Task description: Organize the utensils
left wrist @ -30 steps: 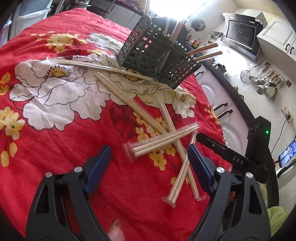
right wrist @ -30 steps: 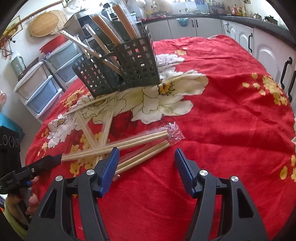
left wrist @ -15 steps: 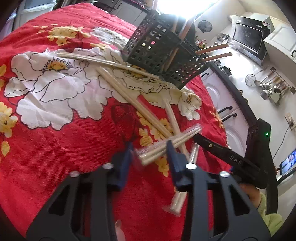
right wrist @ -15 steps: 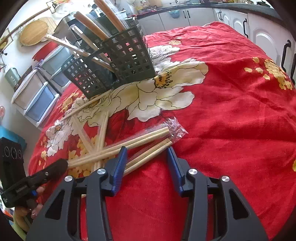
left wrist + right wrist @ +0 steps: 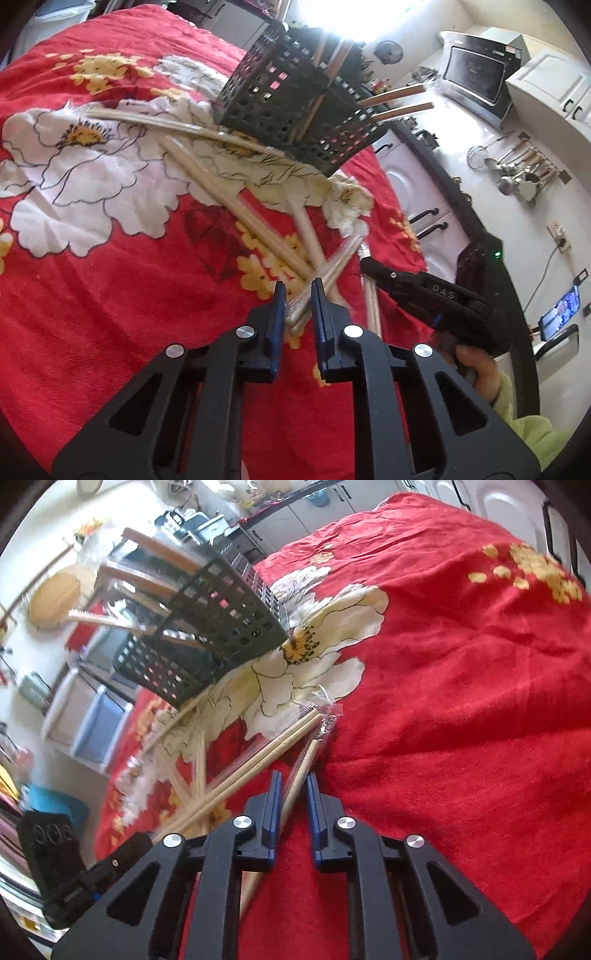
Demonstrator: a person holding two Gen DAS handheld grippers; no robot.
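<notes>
1. The left hand-held gripper (image 5: 298,291), jaws just closing, clamps one wrapped chopstick pair (image 5: 325,275) on the red-clothed table (image 5: 110,295), ready for lifting.
2. The right hand-held gripper (image 5: 293,784) has just closed on another wrapped pair (image 5: 301,771).
3. Both probably go to the black basket (image 5: 295,107), beyond the loose pairs.

"DAS" on right claw (image 5: 369,266) body

Left claw (image 5: 297,295), right claw (image 5: 293,785): jaws just closed, gripping.

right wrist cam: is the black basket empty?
No. The black basket holds several wrapped chopsticks that stick out of its top at a slant.
</notes>
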